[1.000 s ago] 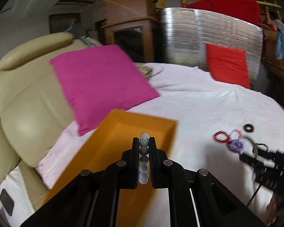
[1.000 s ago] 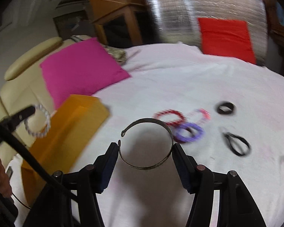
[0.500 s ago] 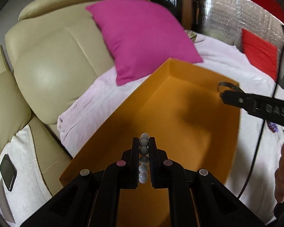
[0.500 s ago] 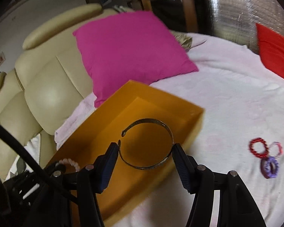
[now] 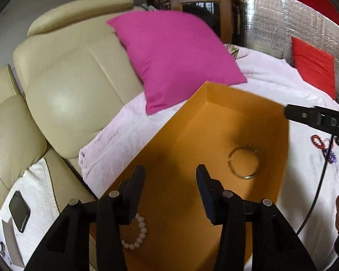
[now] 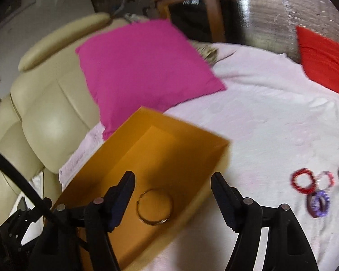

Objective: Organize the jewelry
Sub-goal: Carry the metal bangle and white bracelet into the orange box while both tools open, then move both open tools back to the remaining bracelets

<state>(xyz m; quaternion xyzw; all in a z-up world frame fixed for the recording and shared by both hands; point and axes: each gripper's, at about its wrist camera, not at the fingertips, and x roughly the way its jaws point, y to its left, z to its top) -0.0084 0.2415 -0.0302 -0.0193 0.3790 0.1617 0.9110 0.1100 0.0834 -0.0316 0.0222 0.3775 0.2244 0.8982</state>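
The left claw (image 5: 170,172) is seen with its jaws apart and just opened, nothing between them, above the orange cardboard box (image 5: 214,103). A white beaded bracelet (image 5: 136,233) lies on the box floor at the near end, partly hidden behind the left finger. The right claw (image 6: 173,181) is likewise spread, its jaws just widened and empty, over the same box (image 6: 180,131). A thin open metal bangle (image 6: 154,206) lies flat on the box floor beneath it, also seen from the left wrist (image 5: 244,162). On the white bedsheet (image 6: 260,103) to the right, well apart from the box, a red beaded bracelet (image 6: 302,180) and a purple beaded bracelet (image 6: 318,204) are left lying. A magenta square cushion (image 5: 171,61) leans on the cream leather seat (image 5: 67,85).
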